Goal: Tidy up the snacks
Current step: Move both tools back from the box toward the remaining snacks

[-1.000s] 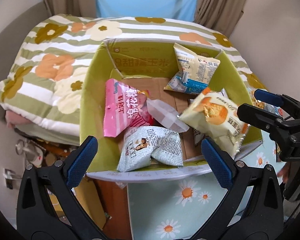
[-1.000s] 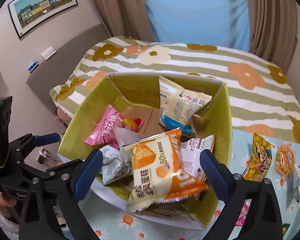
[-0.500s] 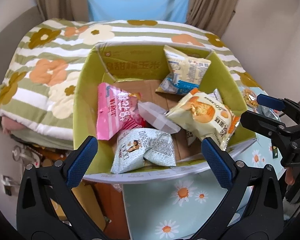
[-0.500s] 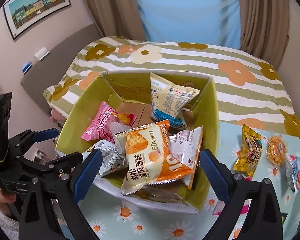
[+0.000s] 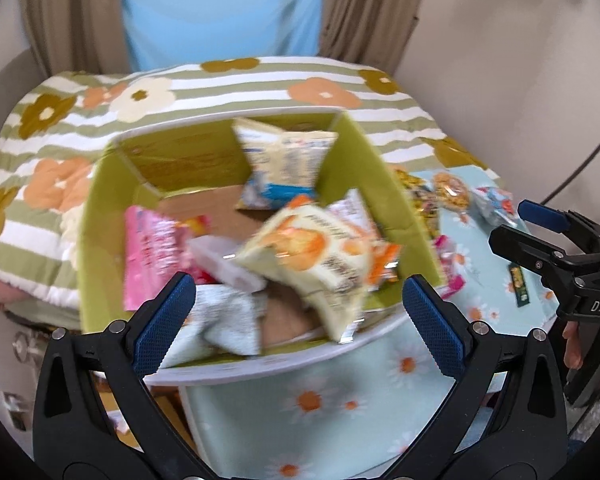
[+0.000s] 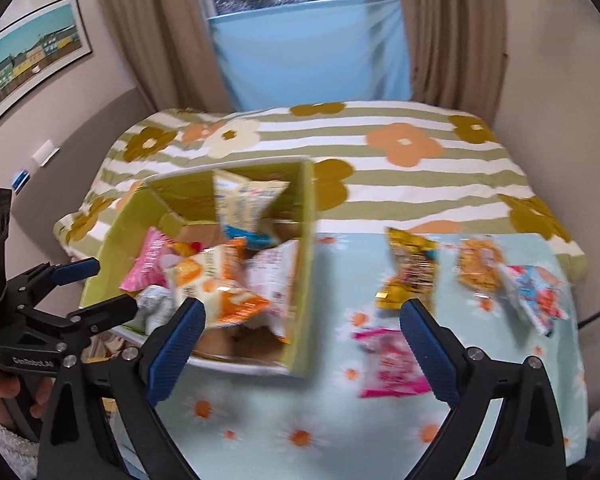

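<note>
While you hold both tools up in front of the table (image 6: 260,420), neither one has a grip on anything. Your left gripper (image 5: 296,324) is wide open and hangs just in front of the green cardboard box (image 5: 100,240), with nothing between its blue pads (image 5: 162,322). Inside that box, going from left to right, you have a pink bag (image 5: 152,256), a grey-white bag (image 5: 224,324) down by the near edge, a clear white packet (image 5: 224,260), and an orange and cream bag (image 5: 316,256) that sticks out over the front edge. A cream and blue bag (image 5: 284,168) leans upright against the back corner.

Your right gripper (image 6: 300,348) is wide open too and holds nothing. It hangs over the daisy cloth, with the box's right wall just ahead of its left pad. To the right of the box, loose snacks lie flat on the cloth. A pink packet (image 6: 388,364) lies closest, just by the right pad. Farther back you can see a yellow packet (image 6: 410,268), then a round orange snack (image 6: 480,266), then a red and blue bag (image 6: 534,296) touching it. Behind the table is a flowery striped blanket (image 6: 380,152).
</note>
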The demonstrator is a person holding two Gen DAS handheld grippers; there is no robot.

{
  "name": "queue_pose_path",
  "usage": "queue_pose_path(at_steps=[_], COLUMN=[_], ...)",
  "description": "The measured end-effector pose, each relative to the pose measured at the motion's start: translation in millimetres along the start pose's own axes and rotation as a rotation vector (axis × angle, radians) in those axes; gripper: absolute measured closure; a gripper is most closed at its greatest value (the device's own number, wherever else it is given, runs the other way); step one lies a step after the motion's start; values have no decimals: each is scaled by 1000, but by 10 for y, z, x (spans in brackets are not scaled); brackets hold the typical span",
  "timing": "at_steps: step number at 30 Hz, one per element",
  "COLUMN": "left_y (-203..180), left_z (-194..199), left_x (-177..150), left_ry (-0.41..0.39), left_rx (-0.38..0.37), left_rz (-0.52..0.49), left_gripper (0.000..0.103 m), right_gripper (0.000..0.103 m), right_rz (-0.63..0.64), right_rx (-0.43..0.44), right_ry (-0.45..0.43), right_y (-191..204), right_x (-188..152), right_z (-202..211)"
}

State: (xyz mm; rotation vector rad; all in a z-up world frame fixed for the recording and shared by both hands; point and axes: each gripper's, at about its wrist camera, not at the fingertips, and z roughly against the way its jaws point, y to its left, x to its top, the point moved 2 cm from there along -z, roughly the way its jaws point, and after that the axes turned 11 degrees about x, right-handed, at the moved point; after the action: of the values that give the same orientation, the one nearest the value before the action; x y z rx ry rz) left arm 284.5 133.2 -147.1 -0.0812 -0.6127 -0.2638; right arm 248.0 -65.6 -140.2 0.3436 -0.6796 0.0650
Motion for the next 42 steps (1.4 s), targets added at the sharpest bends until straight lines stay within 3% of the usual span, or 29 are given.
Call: queue_pose_path(at_steps=[9, 16, 21, 31, 34, 42], left_y=[-1045, -1908, -2300, -2597, -2586, -2464], left_z=[0, -135, -294, -858, -1099, -1563], left_x=[31, -54, -147, -424, -450, -397], left_ry=[19, 61, 86, 154, 153, 133], left_rx=[-76, -88, -70, 18, 81, 119], left_rz=[-47, -81, -55, 38, 38, 125], left_gripper=[1, 1, 1, 1, 1, 1], right_gripper=[6, 6, 6, 6, 6, 6], right_rz=[-85, -168, -206, -262, -280, -260], right_rx=[-86, -138, -193, -207, -221, -284], right_ry=[-14, -8, 41, 158, 162, 117], right_y=[-892, -1575, -1969, -2409, -2478, -2501], right_x=[-342, -674, -888, -1385, -1554, -1726], right_z=[613, 982, 1040, 687, 545, 359])
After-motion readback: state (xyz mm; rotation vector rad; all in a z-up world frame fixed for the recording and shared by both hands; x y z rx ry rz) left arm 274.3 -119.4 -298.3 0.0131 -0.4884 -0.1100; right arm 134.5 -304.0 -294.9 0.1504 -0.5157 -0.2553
